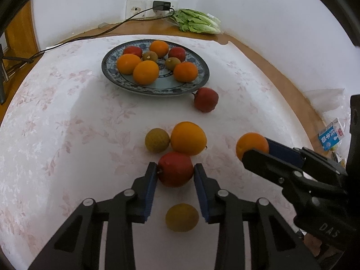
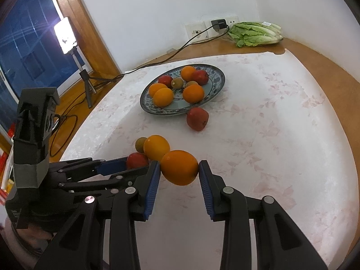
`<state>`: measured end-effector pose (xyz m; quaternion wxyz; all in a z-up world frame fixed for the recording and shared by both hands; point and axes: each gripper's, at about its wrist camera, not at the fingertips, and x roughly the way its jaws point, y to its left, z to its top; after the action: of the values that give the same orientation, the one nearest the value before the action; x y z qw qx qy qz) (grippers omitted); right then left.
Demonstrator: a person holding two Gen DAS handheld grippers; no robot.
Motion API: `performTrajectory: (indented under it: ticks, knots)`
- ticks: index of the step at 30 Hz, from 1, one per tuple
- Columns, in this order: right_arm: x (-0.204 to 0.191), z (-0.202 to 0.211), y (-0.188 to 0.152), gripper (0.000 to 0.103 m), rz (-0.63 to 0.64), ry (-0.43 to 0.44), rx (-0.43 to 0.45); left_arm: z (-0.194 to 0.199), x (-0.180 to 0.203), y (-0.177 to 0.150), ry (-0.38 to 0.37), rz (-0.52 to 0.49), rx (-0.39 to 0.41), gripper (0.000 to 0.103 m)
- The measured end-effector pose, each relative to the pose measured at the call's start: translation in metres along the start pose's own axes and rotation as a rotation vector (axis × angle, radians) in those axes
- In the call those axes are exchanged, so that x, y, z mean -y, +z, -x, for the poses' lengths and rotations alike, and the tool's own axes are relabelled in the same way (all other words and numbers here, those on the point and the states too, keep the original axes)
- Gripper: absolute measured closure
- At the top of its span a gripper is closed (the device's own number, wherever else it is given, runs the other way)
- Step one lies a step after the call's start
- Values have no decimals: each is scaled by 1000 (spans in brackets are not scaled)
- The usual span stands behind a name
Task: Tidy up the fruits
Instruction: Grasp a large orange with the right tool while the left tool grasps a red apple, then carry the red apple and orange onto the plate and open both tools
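A round wooden table (image 2: 326, 72) under a pale flowered cloth (image 1: 56, 112) fills both views, with a white wall behind it. Against that wall lies a bag of lettuce (image 1: 198, 21) beside a charger (image 1: 161, 5) plugged into a socket. On the cloth sits a blue-patterned plate (image 1: 108, 67) that holds four oranges, two red fruits and two small brownish fruits. Just beside its near rim lies a loose red fruit (image 1: 205, 99). Nearer the cameras, an orange (image 1: 188, 138) touches a small yellow-brown fruit (image 1: 157, 140). The left gripper (image 1: 175, 173) is clamped on a red apple-like fruit (image 1: 175, 169), both blue pads pressing its sides. The right gripper (image 2: 179, 168) is closed on another orange (image 2: 179, 167), which seems to sit slightly above the cloth, though the angle leaves that unsure. A small yellowish fruit (image 1: 182, 217) lies on the cloth below the left gripper's fingers.
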<state>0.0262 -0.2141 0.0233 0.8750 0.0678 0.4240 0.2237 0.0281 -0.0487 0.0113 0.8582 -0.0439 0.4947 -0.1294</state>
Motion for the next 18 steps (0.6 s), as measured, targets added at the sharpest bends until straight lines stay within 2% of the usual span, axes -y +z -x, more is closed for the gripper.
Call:
performTrajectory:
  ticks: [18]
  knots:
    - [3, -7, 5, 67, -3, -3, -14, 23, -11, 7, -15, 25, 51, 69]
